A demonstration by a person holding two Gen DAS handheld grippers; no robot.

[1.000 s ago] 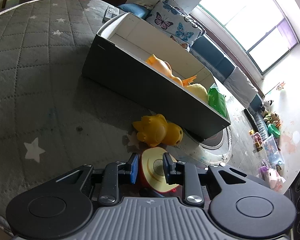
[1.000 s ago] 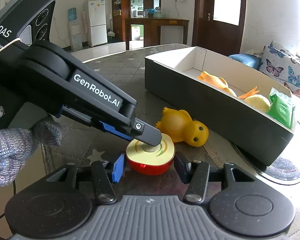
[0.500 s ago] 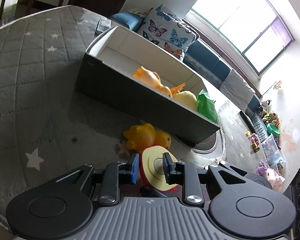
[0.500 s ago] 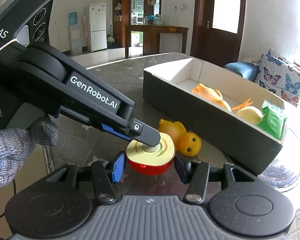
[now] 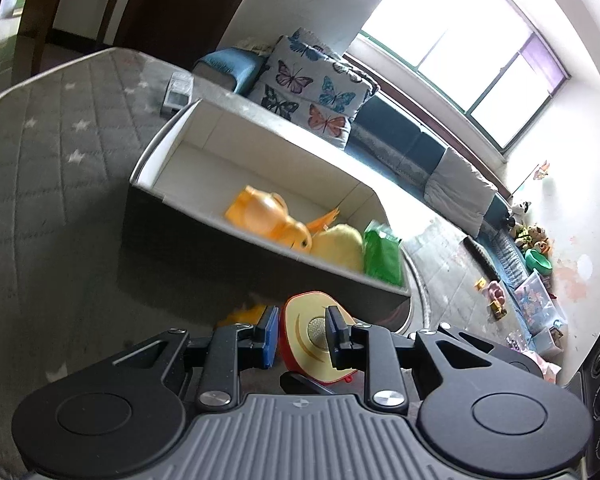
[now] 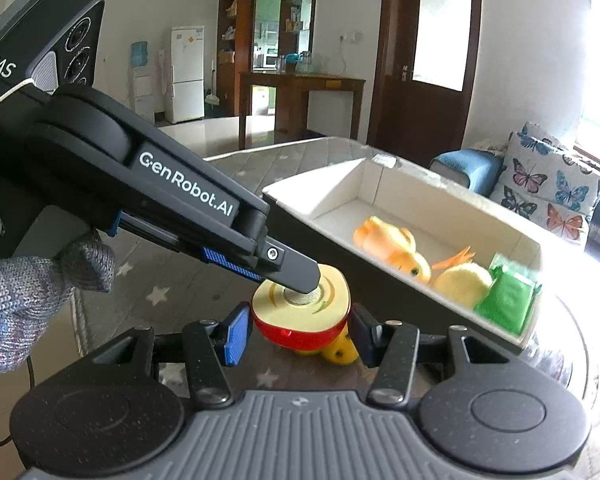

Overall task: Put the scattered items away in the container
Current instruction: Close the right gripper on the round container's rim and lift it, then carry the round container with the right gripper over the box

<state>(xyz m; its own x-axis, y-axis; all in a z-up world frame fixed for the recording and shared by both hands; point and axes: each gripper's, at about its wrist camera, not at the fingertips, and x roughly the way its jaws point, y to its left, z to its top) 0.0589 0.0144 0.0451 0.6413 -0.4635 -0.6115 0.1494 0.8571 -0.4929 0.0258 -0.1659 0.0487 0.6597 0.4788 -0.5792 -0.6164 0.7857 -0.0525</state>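
A toy apple half (image 5: 300, 330), red with a cream cut face, is off the star-patterned quilt, and my left gripper (image 5: 303, 336) is shut on it, one finger on the cut face. In the right wrist view the apple half (image 6: 296, 334) sits between the fingers of my right gripper (image 6: 298, 334), which is open, its fingers close on either side. A yellow duck toy (image 6: 340, 354) peeks out below it. Just beyond stands the dark container (image 5: 220, 248) with white inside, holding an orange toy (image 5: 268, 216), a yellow plush (image 5: 340, 246) and a green pack (image 5: 380, 256).
A small box (image 5: 178, 92) lies on the quilt behind the container, near a butterfly cushion (image 5: 312, 92) and a sofa. Toys litter the floor at the right. A gloved hand (image 6: 28, 280) holds the left gripper's handle. The container's left half holds nothing.
Both grippers have risen with the apple half and come nearer the container; its inside now shows from higher. The yellow duck has slipped mostly out of sight beneath the apple.
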